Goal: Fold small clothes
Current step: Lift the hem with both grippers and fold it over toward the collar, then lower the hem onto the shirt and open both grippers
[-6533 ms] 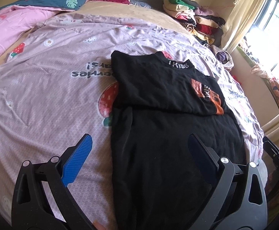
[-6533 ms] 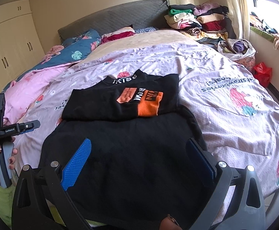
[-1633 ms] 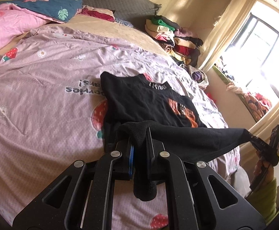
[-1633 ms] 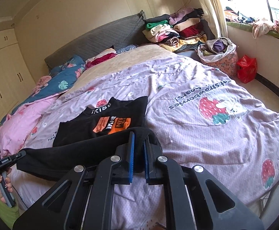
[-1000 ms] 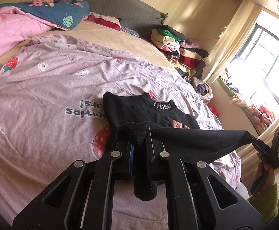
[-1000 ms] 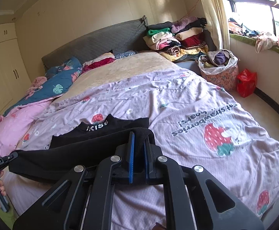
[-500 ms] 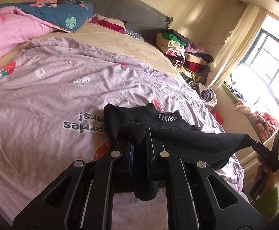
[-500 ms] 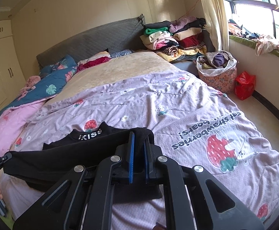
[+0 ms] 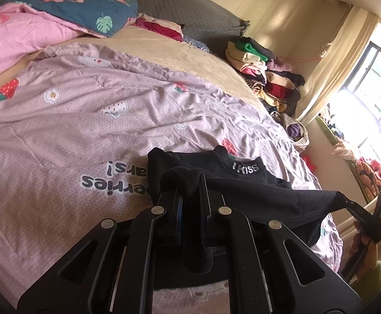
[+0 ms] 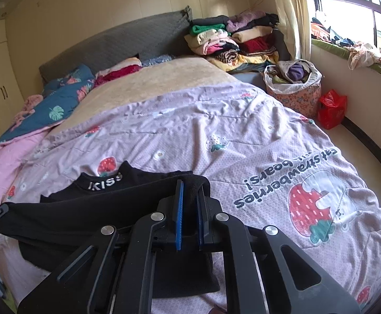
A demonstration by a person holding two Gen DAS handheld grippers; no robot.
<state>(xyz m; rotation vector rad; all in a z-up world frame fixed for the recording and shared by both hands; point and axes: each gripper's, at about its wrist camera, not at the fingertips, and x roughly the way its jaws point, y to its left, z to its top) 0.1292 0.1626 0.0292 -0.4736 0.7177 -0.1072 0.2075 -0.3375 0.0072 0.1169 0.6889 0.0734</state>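
A black shirt with a white "KISS" collar lies on the lilac strawberry-print quilt. My left gripper is shut on one corner of its lower hem. My right gripper is shut on the other corner. The hem is stretched taut between them, lifted above the bed and carried over the shirt's upper half, hiding the orange print. The collar and the shirt body also show in the right wrist view. Each view shows the other gripper at the far end of the hem.
A pile of folded clothes sits at the bed's far right corner, by a floral laundry basket and a red bag. Pink and blue bedding lies at the far left. A grey headboard backs the bed.
Both grippers, first open over the flat shirt, have closed on the hem corners, lifted it and moved it forward toward the collar. The orange print is now covered.
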